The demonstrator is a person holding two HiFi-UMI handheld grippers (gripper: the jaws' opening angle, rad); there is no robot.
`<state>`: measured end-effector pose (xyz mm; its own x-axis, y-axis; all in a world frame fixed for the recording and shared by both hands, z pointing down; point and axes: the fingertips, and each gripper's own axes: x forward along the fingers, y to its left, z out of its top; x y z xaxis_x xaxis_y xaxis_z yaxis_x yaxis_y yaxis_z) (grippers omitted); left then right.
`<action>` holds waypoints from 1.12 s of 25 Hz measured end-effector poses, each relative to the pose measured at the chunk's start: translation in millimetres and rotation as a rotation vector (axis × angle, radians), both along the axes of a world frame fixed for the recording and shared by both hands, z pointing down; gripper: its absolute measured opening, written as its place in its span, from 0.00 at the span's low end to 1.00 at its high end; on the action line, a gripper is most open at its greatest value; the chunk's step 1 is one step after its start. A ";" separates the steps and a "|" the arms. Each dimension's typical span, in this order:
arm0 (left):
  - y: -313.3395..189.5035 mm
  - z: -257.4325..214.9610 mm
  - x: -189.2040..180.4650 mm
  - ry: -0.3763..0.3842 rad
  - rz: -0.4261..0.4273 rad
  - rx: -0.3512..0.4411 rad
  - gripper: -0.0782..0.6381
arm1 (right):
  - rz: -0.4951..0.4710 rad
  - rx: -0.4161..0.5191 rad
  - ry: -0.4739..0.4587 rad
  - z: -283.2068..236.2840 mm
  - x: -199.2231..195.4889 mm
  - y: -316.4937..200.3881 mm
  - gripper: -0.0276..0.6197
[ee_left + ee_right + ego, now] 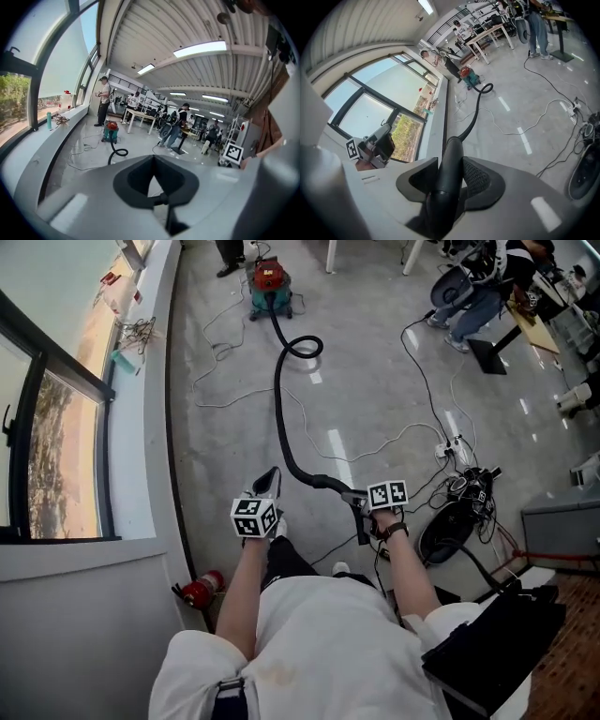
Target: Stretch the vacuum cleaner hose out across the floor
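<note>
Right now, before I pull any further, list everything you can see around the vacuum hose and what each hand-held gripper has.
Plastic canister vacuum cleaner: one, red and teal, far end of the grey floor.
Flexible ribbed vacuum hose: one, black, runs from the vacuum cleaner through one loop toward the person.
Thin loose cables: several, white, strewn beside the hose.
Power strip: one, white, on the floor right of the hose.
Fire extinguisher: one, red, on the floor at the person's left.
Drinking bottle: one, teal, on the window sill.
Bystanders: several, around the far tables.
Left hand-held gripper: one, grey, shut, empty.
Right hand-held gripper: one, grey, shut on the hose's end.
</note>
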<state>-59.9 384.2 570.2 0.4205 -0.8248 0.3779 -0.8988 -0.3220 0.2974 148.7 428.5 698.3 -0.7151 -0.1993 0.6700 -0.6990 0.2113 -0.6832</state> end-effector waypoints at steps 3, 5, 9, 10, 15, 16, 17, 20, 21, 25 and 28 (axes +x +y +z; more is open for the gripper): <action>56.2 -2.5 42.6 -0.006 -0.023 0.002 0.11 | 0.031 -0.004 -0.057 0.3 31.8 48.8 0.29; 92.8 -4.4 75.1 0.009 -0.009 -0.013 0.11 | 0.041 -0.013 -0.059 -4.0 56.9 81.6 0.29; 166.9 6.6 124.1 -0.002 0.066 -0.066 0.11 | 0.032 -0.028 -0.019 -4.7 96.0 162.4 0.29; 182.9 12.1 131.7 -0.002 0.086 -0.077 0.11 | 0.051 -0.032 -0.024 -3.0 104.7 183.3 0.29; 239.7 29.6 146.8 0.044 0.179 -0.109 0.11 | 0.198 0.004 -0.078 -24.9 124.8 268.2 0.29; 247.4 30.0 147.6 0.063 0.193 -0.114 0.11 | 0.224 0.022 -0.091 -35.6 123.9 280.1 0.29; 254.9 30.1 148.0 0.084 0.209 -0.123 0.11 | 0.250 0.043 -0.104 -47.6 121.7 290.8 0.29; 280.2 36.2 143.5 0.185 0.239 -0.198 0.11 | 0.298 0.129 -0.119 -86.8 108.2 318.0 0.29; 288.6 40.2 141.4 0.246 0.244 -0.241 0.12 | 0.306 0.164 -0.115 -99.8 103.2 325.8 0.29; 306.2 44.2 149.6 0.676 0.287 -0.427 0.50 | 0.300 0.264 -0.088 -145.2 87.5 352.3 0.29; 302.9 42.1 164.4 0.968 0.259 -0.537 0.81 | 0.293 0.302 -0.076 -169.1 93.5 366.1 0.29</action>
<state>104.5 687.0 612.3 0.8621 -0.5004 0.0798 -0.1411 -0.0858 0.9863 242.2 794.6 529.2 -0.6442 -0.5802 0.4984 -0.7094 0.2096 -0.6729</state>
